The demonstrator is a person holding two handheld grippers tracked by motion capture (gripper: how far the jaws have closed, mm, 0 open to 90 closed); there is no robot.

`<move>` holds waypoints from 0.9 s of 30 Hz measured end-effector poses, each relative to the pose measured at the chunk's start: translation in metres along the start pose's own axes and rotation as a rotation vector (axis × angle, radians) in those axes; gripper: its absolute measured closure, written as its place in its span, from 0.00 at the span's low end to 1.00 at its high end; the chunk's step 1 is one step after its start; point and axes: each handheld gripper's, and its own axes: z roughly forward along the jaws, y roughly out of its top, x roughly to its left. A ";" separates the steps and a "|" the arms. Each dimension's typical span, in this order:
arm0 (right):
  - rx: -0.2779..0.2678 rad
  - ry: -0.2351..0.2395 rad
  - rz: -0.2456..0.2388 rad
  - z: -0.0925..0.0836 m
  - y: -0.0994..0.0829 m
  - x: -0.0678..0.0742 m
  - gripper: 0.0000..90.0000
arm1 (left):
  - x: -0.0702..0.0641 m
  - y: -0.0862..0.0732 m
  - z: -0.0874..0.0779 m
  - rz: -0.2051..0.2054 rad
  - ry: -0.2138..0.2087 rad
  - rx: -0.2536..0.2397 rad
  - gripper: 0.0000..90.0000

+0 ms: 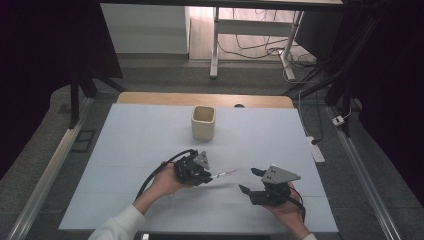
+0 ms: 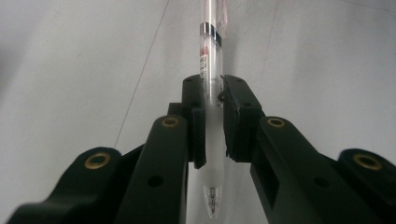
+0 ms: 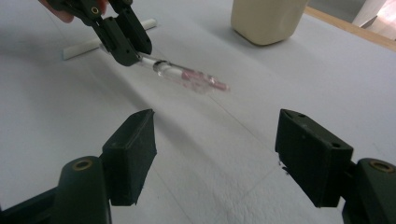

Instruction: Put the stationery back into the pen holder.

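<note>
My left gripper [image 1: 207, 177] is shut on a clear pen [image 1: 223, 174] with a pink end, gripping it near its tip end. In the left gripper view the pads [image 2: 198, 116] squeeze the pen's barrel [image 2: 209, 56], which points away over the table. The right gripper view has that left gripper [image 3: 132, 52] at upper left, with the pen [image 3: 183, 73] sticking out toward me just above the mat. My right gripper [image 1: 250, 180] hovers to the pen's right, open, with nothing between its fingers [image 3: 133, 154]. A cream cup [image 1: 203, 122] stands upright farther back.
A pale mat [image 1: 150, 135] covers the table, whose wooden far edge [image 1: 165, 97] shows behind the cup. A white stick [image 3: 79, 49] lies on the mat behind the left gripper. Rails run along both sides of the table, and a desk frame with cables stands beyond it.
</note>
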 end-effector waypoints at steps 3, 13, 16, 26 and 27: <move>0.008 0.007 -0.017 0.006 0.006 0.002 0.32 | -0.002 0.003 0.002 0.006 -0.006 0.004 0.88; 0.050 0.041 -0.097 0.025 0.026 0.015 0.36 | -0.007 0.011 0.006 0.029 -0.013 0.018 0.88; 0.074 0.051 -0.115 0.030 0.029 0.019 0.38 | -0.008 0.013 0.007 0.030 -0.018 0.017 0.88; 0.179 0.043 -0.227 0.044 0.031 0.027 0.47 | -0.010 0.015 0.009 0.041 -0.029 0.020 0.88; 0.189 0.045 -0.239 0.045 0.031 0.027 0.49 | -0.011 0.015 0.008 0.042 -0.031 0.020 0.88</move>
